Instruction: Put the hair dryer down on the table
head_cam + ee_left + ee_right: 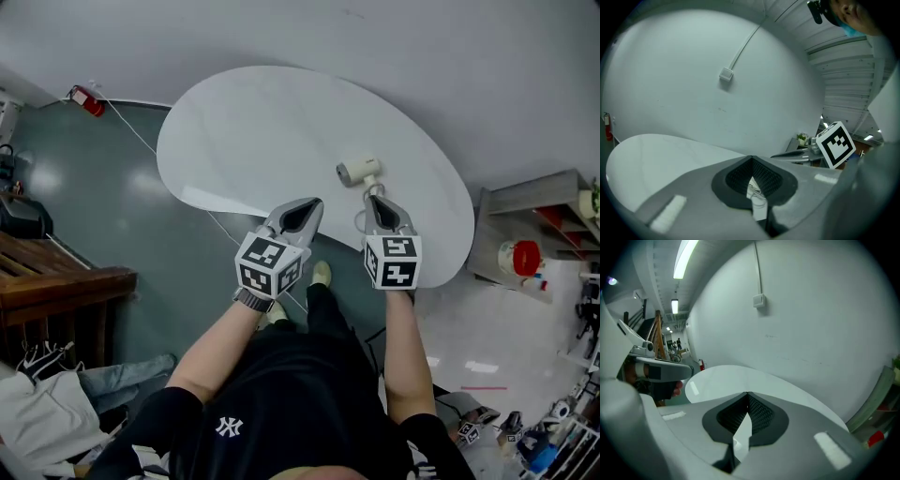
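A cream hair dryer lies on its side on the white oval table, near the table's right front part, with its thin cord looping toward the front edge. My right gripper hovers just on the near side of it, jaws shut and empty, pointing at the dryer without touching it. My left gripper is held to the left of it over the table's front edge, also shut with nothing held. In the right gripper view the shut tips meet over the tabletop; the left gripper view shows its tips together.
A white wall with a small junction box stands behind the table. A red fire extinguisher sits at the far left, a wooden bench at the left, and a grey shelf with a red-and-white container at the right.
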Demonstrator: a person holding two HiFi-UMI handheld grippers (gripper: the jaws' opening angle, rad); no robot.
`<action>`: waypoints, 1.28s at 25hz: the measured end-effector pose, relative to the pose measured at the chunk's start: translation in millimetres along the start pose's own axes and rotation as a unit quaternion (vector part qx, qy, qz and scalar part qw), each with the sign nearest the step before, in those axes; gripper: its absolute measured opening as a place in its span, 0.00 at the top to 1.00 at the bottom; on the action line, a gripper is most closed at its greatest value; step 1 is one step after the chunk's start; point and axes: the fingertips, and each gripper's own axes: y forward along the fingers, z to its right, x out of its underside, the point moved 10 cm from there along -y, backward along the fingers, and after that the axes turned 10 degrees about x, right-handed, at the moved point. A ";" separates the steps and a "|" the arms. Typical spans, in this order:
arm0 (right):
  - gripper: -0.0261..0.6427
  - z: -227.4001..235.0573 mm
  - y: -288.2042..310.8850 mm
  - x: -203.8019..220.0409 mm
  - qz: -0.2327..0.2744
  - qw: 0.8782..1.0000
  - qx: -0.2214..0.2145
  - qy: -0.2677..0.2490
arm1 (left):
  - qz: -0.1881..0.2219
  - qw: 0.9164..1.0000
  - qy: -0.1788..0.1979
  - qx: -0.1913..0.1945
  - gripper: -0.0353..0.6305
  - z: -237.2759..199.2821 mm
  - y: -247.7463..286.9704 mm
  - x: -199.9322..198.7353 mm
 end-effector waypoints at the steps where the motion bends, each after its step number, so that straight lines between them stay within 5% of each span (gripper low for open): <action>1: 0.93 -4.3 -8.2 -1.3 0.015 1.000 0.001 0.006 | 0.002 1.000 0.002 0.001 0.94 2.8 -4.9 -1.9; 15: 0.93 -48.0 -99.0 -22.6 0.120 0.991 -0.007 0.050 | 0.037 0.998 0.041 0.017 0.94 45.3 -63.3 -27.6; 32: 0.93 -107.5 -148.7 -39.0 0.174 0.984 -0.026 0.024 | 0.086 0.993 0.075 0.004 0.94 62.9 -137.1 -42.2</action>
